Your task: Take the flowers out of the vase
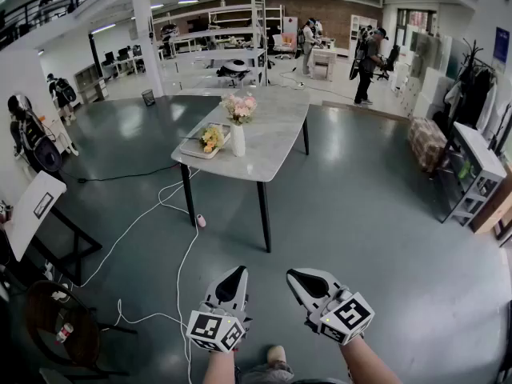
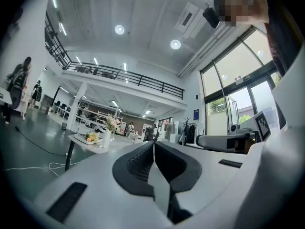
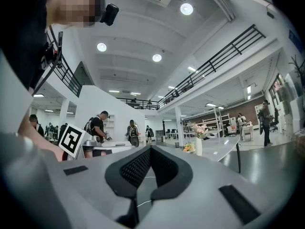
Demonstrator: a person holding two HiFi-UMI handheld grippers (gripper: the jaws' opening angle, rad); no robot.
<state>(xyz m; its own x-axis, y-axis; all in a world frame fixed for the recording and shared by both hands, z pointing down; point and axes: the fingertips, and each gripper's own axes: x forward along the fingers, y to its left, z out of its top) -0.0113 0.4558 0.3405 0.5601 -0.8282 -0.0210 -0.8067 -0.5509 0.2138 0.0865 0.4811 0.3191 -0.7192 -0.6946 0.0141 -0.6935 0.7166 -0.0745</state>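
A white vase (image 1: 238, 140) with pink flowers (image 1: 239, 106) stands on a pale marble-topped table (image 1: 276, 138) well ahead of me across the floor. The same vase (image 2: 106, 138) and flowers (image 2: 113, 123) show small in the left gripper view, and the vase (image 3: 198, 147) again small in the right gripper view. My left gripper (image 1: 238, 276) is held low at the bottom centre, shut and empty. Beside it my right gripper (image 1: 297, 278) is also shut with nothing in it. Both are far from the table.
A tray with yellow flowers (image 1: 210, 140) lies on the table beside the vase. White cables (image 1: 180, 270) trail over the grey floor between me and the table. A round stool (image 1: 56, 326) and a stand are at the left; shelving (image 1: 477, 174) at the right; people stand far back.
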